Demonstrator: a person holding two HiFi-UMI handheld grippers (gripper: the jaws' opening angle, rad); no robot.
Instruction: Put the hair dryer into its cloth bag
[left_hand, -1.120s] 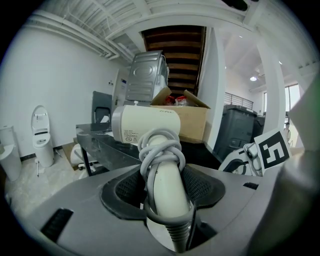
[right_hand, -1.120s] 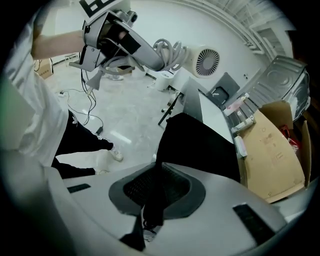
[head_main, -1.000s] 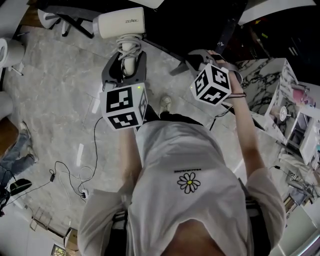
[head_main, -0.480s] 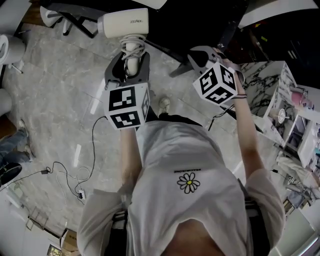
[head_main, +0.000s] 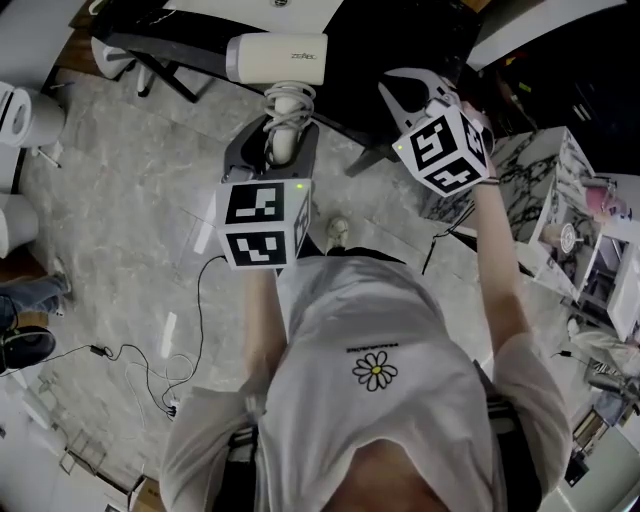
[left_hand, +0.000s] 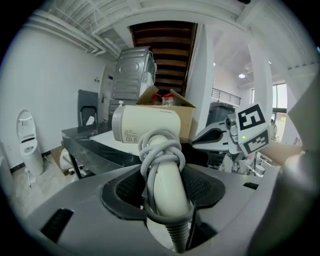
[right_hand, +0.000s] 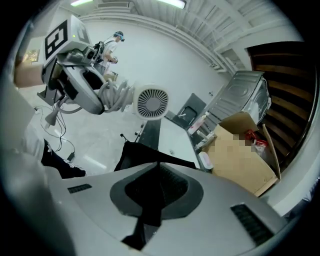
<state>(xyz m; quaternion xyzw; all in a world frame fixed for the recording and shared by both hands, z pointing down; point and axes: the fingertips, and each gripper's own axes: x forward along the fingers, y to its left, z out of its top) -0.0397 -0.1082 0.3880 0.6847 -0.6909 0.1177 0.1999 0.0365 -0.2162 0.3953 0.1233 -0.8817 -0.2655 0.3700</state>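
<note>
Over grey floor (head_main: 120, 200), hair dryer (head_main: 275, 58) is outside cloth bag (right_hand: 135, 152).

Arms outstretched; left tool (head_main: 272, 148) clamped, right tool (head_main: 400, 88) just closing on cloth bag (right_hand: 140, 152).

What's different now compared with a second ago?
Both claws moved up. The right claw rose the most and has just been closing, with the black cloth bag pinched between its jaws. The left claw lifted the hair dryer only slightly. Unchanged: the left claw's grip on the dryer's handle.
</note>
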